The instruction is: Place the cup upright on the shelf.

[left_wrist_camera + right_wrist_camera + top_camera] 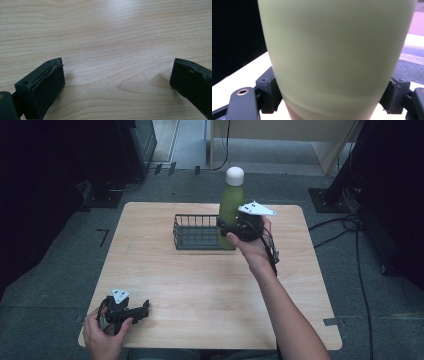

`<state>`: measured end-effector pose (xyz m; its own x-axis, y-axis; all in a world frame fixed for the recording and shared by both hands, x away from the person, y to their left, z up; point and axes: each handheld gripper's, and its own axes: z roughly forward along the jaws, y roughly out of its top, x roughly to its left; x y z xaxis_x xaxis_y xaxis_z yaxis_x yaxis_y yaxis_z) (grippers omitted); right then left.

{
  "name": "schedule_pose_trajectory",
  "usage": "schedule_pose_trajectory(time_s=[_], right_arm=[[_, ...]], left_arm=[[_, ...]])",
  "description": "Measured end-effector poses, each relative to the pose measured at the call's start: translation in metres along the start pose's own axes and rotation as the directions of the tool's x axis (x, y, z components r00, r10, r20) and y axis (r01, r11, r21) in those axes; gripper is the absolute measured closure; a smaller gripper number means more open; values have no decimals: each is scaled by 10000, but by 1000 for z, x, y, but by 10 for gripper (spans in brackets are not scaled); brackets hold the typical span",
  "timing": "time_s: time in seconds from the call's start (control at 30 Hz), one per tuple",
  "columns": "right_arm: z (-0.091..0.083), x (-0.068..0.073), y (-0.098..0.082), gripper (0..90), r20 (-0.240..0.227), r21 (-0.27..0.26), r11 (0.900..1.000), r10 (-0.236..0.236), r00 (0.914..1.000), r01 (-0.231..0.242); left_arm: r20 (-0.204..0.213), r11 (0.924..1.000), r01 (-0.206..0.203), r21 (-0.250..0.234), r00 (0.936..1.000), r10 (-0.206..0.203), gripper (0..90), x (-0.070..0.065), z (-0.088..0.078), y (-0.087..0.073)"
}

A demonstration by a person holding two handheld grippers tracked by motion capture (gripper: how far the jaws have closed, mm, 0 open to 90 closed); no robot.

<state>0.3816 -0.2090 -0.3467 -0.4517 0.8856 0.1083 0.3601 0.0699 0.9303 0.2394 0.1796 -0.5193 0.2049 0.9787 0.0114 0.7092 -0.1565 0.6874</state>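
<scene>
A pale green bottle (pixel 231 205) with a white cap (pixel 234 175) stands upright, held at its lower body by my right gripper (pixel 231 227), beside the right end of a black wire basket (pixel 196 232). In the right gripper view the green bottle (pixel 337 55) sits close up between both black pads (pixel 273 93), which press on its sides. Whether it is over or inside the basket I cannot tell. My left gripper (pixel 142 310) rests low at the table's front left corner, its jaws spread wide over bare wood (pixel 117 75) with nothing between them.
The light wooden table (pixel 200 290) has the basket at its far middle. Cables (pixel 345 227) and dark stands lie on the grey floor around it. A pale cabinet stands beyond the far edge.
</scene>
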Motion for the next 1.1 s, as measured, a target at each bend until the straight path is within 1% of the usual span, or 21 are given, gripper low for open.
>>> schedule_pose_trajectory(time_s=[0.03, 0.13, 0.23, 0.3, 0.33, 0.43, 0.47, 0.5, 0.57, 0.6, 0.63, 0.67, 0.73, 0.87, 0.93, 1.0, 1.1], right_arm=[[5, -2, 4, 203, 112, 52, 10000, 65, 9999, -65], [13, -7, 8, 203, 210, 73, 9997, 231, 9995, -232], [19, -9, 12, 203, 312, 146, 9996, 225, 9993, -229], [27, -10, 15, 203, 468, 200, 9997, 161, 9988, -170], [33, -12, 17, 203, 574, 215, 9996, 162, 9982, -175], [43, -15, 19, 203, 685, 235, 9992, 310, 9972, -327], [43, -15, 19, 203, 685, 235, 9992, 310, 9972, -327], [52, -17, 20, 203, 719, 232, 9985, 484, 9962, -502], [57, -19, 20, 203, 796, 207, 9982, 549, 9953, -567], [57, -19, 20, 203, 796, 207, 9982, 549, 9953, -567], [64, -20, 20, 203, 942, 212, 9982, 533, 9941, -555], [64, -20, 20, 203, 942, 212, 9982, 533, 9941, -555], [70, -22, 19, 203, 1094, 200, 9984, 496, 9928, -521], [81, -27, 13, 203, 1153, 164, 9973, 690, 9909, -714], [87, -29, 7, 203, 1212, 241, 9965, 767, 9897, -802], [88, -29, 6, 202, 1229, 278, 9964, 762, 9895, -802], [92, -31, -2, 203, 1263, 283, 9965, 740, 9892, -782]], left_arm=[[1, 10000, 2, 0, 10000, -2, 0, 0, 0, 0], [0, 10000, -2, 2, 10000, 2, 0, 0, 0, 0], [1, 10000, -6, 1, 10000, 6, 0, 0, 0, 0], [-1, 10000, -4, 1, 10000, 4, 0, 0, 0, 0], [-1, 10000, -9, 2, 10000, 9, 0, 0, 0, 0], [-3, 10000, -13, 1, 10000, 13, 0, 0, 0, 0], [-3, 10000, -13, 1, 10000, 13, 0, 0, 0, 0], [-4, 10000, -12, 0, 10000, 12, 0, 0, 0, 0], [-4, 10000, -11, 0, 10000, 11, 0, 0, 0, 0], [-4, 10000, -12, 1, 10000, 12, 0, 0, 0, 0], [-6, 10000, -15, 1, 10000, 15, 0, 0, 0, 0], [-6, 10000, -15, 1, 10000, 15, 0, 0, 0, 0], [-4, 10000, -14, 0, 10000, 14, 0, 0, 0, 0], [-8, 10000, -6, 0, 10000, 6, 0, 0, 0, 0], [-8, 10000, -6, 1, 10000, 6, 0, 0, 0, 0], [-7, 10000, -6, 1, 10000, 6, 0, 0, 0, 0], [-9, 10000, -9, 0, 10000, 9, 0, 0, 0, 0]])
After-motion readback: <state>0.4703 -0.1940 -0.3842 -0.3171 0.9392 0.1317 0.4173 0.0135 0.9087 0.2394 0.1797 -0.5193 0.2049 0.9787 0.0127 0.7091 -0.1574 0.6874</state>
